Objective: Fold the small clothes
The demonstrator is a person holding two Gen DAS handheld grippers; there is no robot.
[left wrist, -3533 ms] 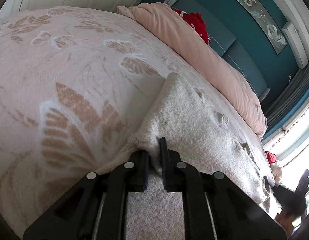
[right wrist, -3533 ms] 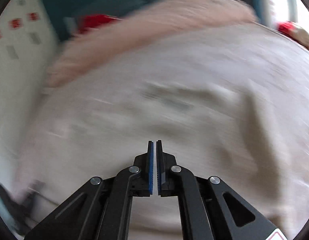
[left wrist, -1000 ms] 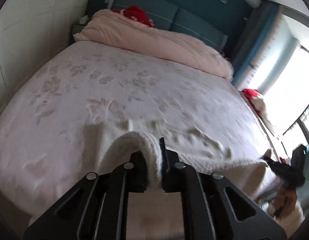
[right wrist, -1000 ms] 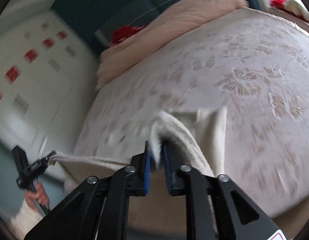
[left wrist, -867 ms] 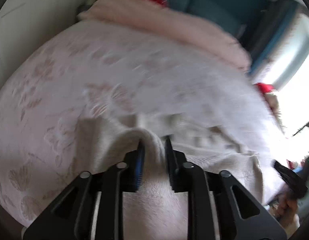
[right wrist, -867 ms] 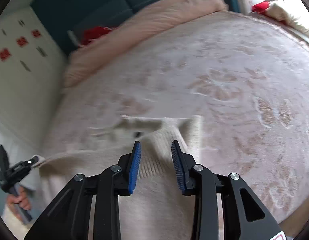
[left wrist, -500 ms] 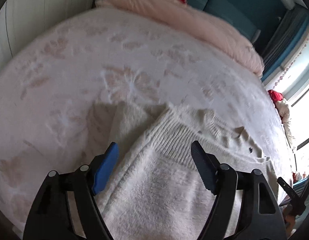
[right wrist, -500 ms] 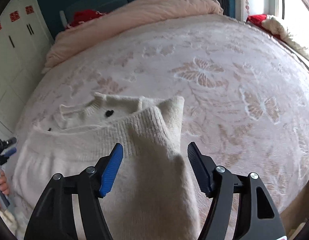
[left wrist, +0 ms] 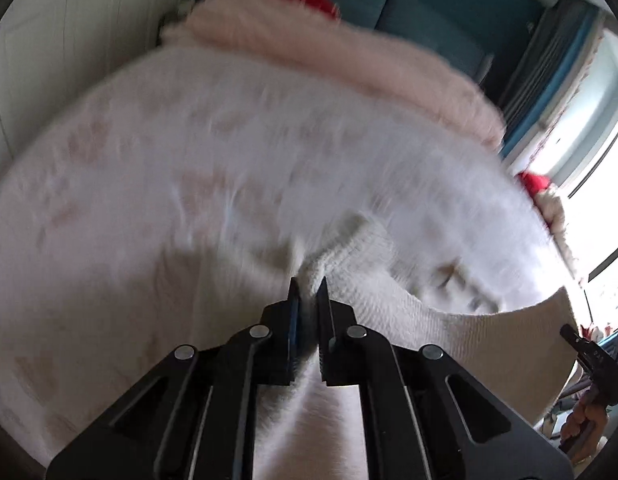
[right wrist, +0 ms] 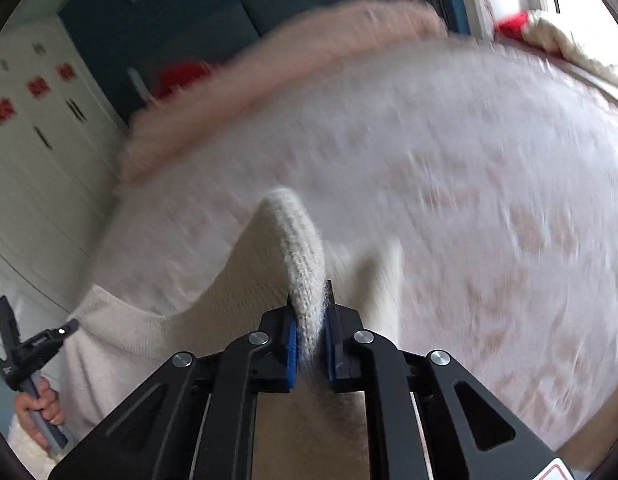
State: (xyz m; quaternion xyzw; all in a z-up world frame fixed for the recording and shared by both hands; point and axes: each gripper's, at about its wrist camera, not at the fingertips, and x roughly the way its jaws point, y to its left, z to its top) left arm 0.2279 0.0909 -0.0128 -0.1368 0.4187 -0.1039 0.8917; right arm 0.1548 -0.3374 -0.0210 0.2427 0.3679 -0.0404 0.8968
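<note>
A cream knit sweater [left wrist: 373,276] lies at the near edge of the bed. My left gripper [left wrist: 307,286] is shut on its ribbed edge, which bunches up between the jaws. In the right wrist view my right gripper [right wrist: 309,300] is shut on another ribbed part of the sweater [right wrist: 297,248], lifted into a peak above the bed. The cloth stretches between the two grippers. Each view shows the other gripper at its edge, the right one [left wrist: 589,356] and the left one [right wrist: 29,348]. Both views are blurred by motion.
The bed [left wrist: 189,160] has a pale pink cover with a leaf pattern. A pink duvet [left wrist: 349,64] lies rolled along the blue headboard [left wrist: 409,8]. A white wardrobe [right wrist: 29,140] stands to one side and a bright window [left wrist: 597,120] to the other.
Half a second ago both grippers were open over the flat sweater. Both have now shut on its ribbed edge and lifted it off the bed.
</note>
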